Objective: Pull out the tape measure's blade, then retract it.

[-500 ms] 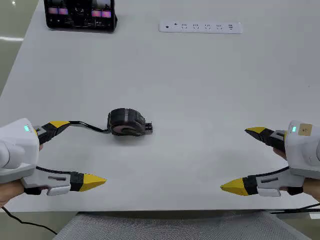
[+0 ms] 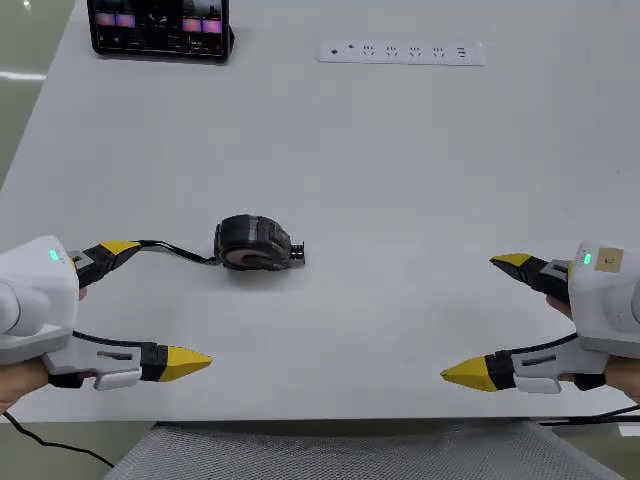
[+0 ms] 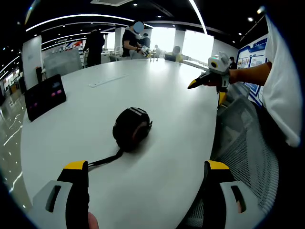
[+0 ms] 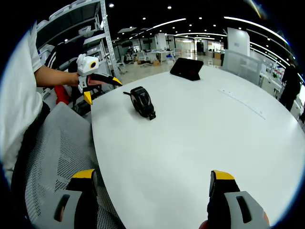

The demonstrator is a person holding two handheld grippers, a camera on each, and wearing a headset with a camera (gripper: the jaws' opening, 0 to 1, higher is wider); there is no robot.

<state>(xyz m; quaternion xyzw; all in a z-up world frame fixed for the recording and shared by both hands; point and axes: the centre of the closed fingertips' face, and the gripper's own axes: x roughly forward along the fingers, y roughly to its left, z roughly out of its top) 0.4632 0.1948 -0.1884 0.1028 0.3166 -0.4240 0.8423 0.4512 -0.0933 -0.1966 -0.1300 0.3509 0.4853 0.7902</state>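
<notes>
The table (image 2: 400, 180) has a smooth white top, mostly matt, with a faint sheen in the two gripper views. The tape measure (image 2: 252, 244) has a black case that looks like matt plastic or rubber, ribbed around its edge. Its black strap (image 2: 175, 251) looks like a soft cord. The left hand-held gripper (image 2: 170, 303) and the right hand-held gripper (image 2: 470, 318) have smooth, slightly glossy white plastic bodies and black jaws with matt yellow tips. The power strip (image 2: 402, 53) is smooth white plastic. The tablet (image 2: 160, 25) has a glossy dark screen. The chair (image 2: 350, 452) is grey woven mesh. The floor (image 2: 25, 60) is polished and reflective. The person's sleeve (image 4: 16, 95) is white cloth.
</notes>
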